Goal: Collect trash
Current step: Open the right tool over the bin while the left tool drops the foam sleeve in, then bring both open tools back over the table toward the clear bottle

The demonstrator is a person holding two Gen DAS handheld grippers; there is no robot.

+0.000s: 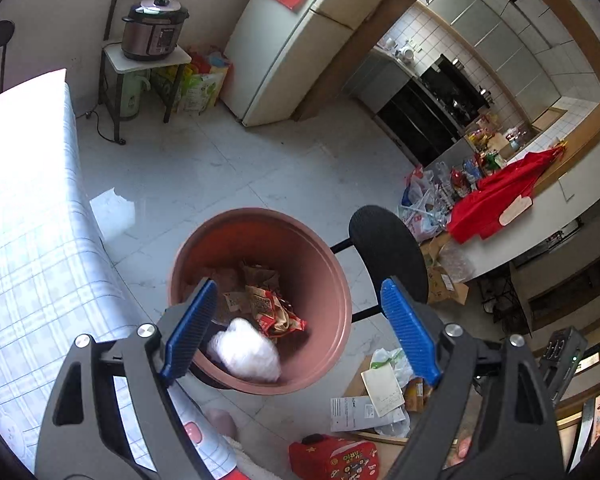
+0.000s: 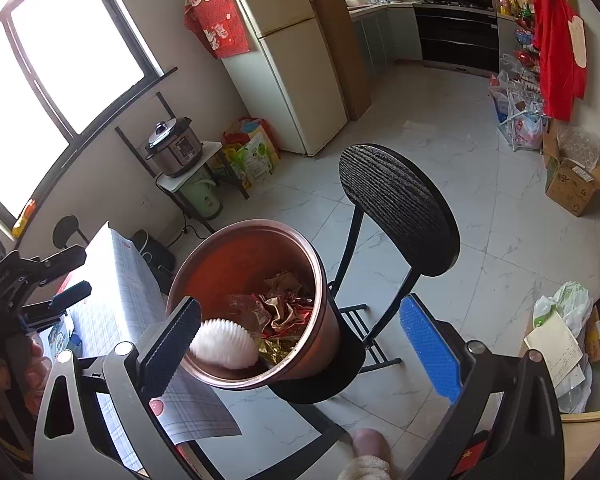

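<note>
Left wrist: round terracotta bin (image 1: 324, 280), crinkled wrappers (image 1: 276, 312)

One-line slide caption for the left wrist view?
Open left tool above a brown bin holding a white wad and crumpled wrappers.

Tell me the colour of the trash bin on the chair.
Reddish-brown bin, clearest in the left wrist view.

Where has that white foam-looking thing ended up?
The white foam wrapper lies inside the brown bin, against its near wall beside the crumpled red snack packet; in both views the bin sits on the black chair.
</note>
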